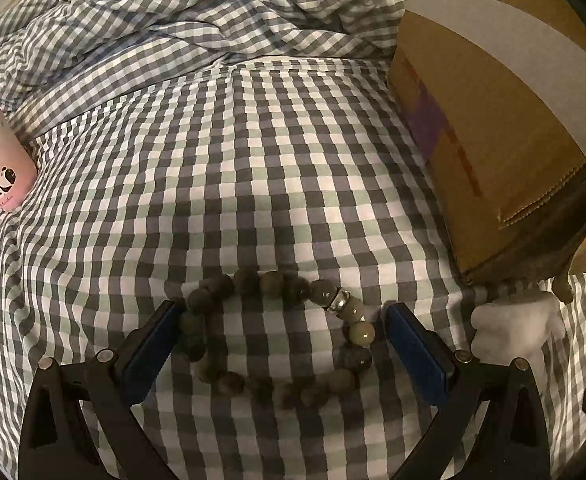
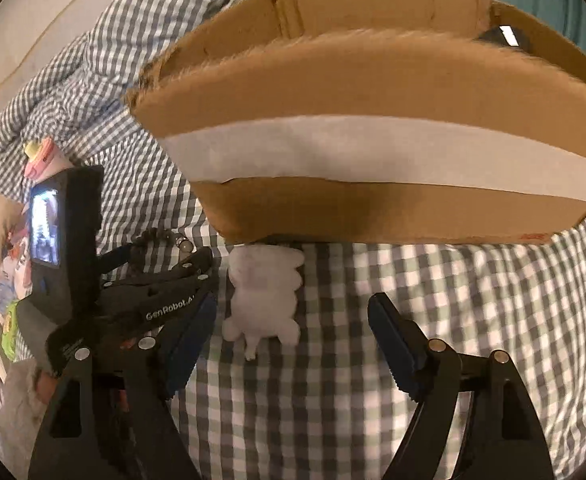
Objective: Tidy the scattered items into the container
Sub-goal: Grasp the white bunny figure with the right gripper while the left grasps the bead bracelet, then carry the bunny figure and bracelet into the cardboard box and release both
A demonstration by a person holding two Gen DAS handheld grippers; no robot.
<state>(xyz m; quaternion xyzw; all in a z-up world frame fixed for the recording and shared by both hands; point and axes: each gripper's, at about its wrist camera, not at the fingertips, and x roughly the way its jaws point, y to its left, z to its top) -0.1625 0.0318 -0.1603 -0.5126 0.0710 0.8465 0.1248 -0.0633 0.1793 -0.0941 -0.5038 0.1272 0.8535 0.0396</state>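
Note:
A bead bracelet [image 1: 277,336] of dull green-grey beads with a silver spacer lies on the checked bedsheet [image 1: 253,160]. My left gripper [image 1: 281,316] is open, its blue-padded fingers on either side of the bracelet. A small white plush figure [image 1: 513,332] lies to its right, against the cardboard box [image 1: 493,140]. In the right wrist view the plush [image 2: 263,296] lies in front of the box [image 2: 373,120], and my right gripper [image 2: 293,312] is open just short of it. The left gripper [image 2: 165,276] shows there over the bracelet [image 2: 161,238].
A pink panda-print box [image 1: 1,160] lies at the left on the sheet, also showing in the right wrist view [image 2: 43,158]. A rumpled checked duvet [image 1: 153,20] is heaped behind. Printed packets [image 2: 5,280] lie at the far left.

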